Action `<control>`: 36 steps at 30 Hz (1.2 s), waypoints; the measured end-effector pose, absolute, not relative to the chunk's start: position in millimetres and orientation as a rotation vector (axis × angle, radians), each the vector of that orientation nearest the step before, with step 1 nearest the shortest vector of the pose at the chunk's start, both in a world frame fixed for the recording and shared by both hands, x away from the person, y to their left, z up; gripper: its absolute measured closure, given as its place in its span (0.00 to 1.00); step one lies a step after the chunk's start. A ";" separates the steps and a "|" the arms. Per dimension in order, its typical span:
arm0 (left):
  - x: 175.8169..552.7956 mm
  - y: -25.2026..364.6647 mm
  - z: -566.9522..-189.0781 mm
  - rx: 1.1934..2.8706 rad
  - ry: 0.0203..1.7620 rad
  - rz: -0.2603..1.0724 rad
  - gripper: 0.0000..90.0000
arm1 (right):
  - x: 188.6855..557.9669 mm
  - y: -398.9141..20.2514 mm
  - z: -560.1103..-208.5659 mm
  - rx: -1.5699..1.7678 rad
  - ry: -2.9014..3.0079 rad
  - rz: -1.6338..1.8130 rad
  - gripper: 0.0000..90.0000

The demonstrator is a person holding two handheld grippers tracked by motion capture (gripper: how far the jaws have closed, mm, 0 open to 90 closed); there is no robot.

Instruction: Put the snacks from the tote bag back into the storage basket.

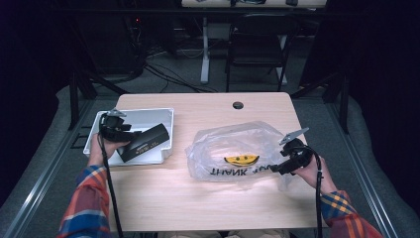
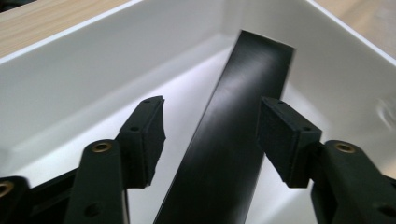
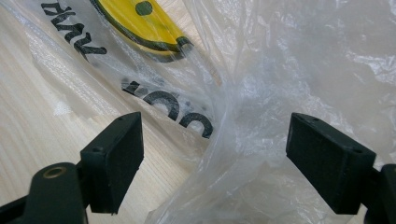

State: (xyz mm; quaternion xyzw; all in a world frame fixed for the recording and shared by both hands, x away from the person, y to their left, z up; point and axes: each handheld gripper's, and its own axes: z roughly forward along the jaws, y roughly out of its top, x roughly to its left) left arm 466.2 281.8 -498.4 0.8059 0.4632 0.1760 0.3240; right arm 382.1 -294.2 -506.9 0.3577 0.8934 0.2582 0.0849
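Near the surface's right edge the right claw (image 3: 215, 163) hangs released, bag (image 1: 233, 148) film bunched between its jaws. Toward the far left corner, the left claw (image 2: 210, 140) straddles the black box (image 2: 233, 130) in the tray (image 2: 70, 79), one pad touching, not clenched. I'd centre and clench before lifting.
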 end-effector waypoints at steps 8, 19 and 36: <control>482.1 240.9 -497.4 2.072 1.324 0.555 0.77 | 380.3 -298.5 -504.4 1.079 2.637 0.785 0.21; 510.0 219.2 -517.2 2.041 1.500 0.565 0.95 | 379.7 -298.1 -503.7 1.072 2.642 0.788 0.21; 510.2 209.4 -528.9 2.149 1.486 0.459 1.00 | 379.0 -297.8 -502.9 1.065 2.639 0.784 0.21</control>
